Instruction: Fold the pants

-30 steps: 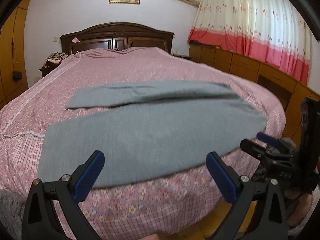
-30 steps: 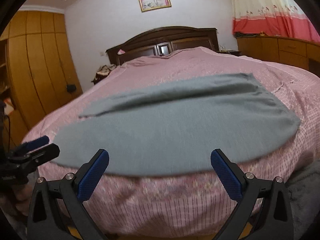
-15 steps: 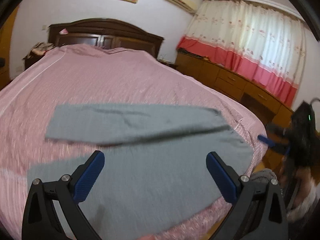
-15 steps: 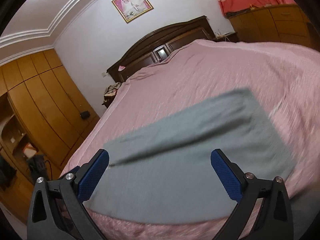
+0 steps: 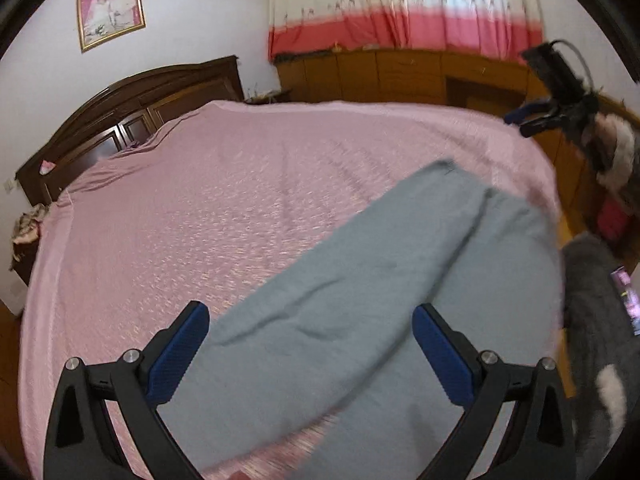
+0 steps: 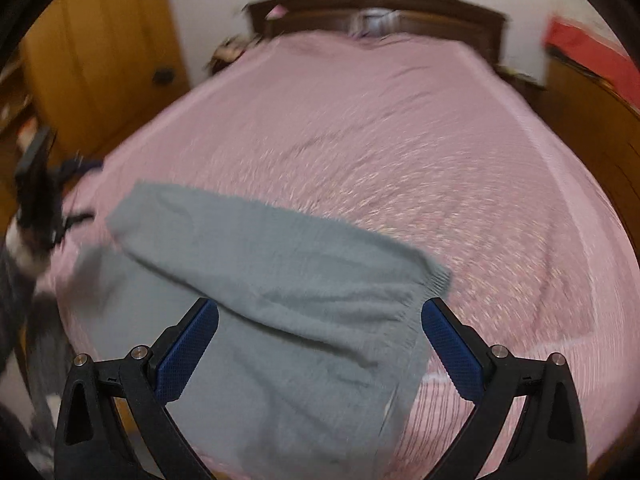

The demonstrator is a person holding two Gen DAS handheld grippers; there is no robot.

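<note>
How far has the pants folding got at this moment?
Done: the grey knit pants lie spread on the pink bedspread, one leg partly over the other. In hand: nothing; the left gripper and right gripper both hover over the fabric, jaws wide apart. Left: squaring up the legs and every crosswise fold.

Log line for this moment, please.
pants: flat on bed | left gripper: open, above | right gripper: open, above
</note>
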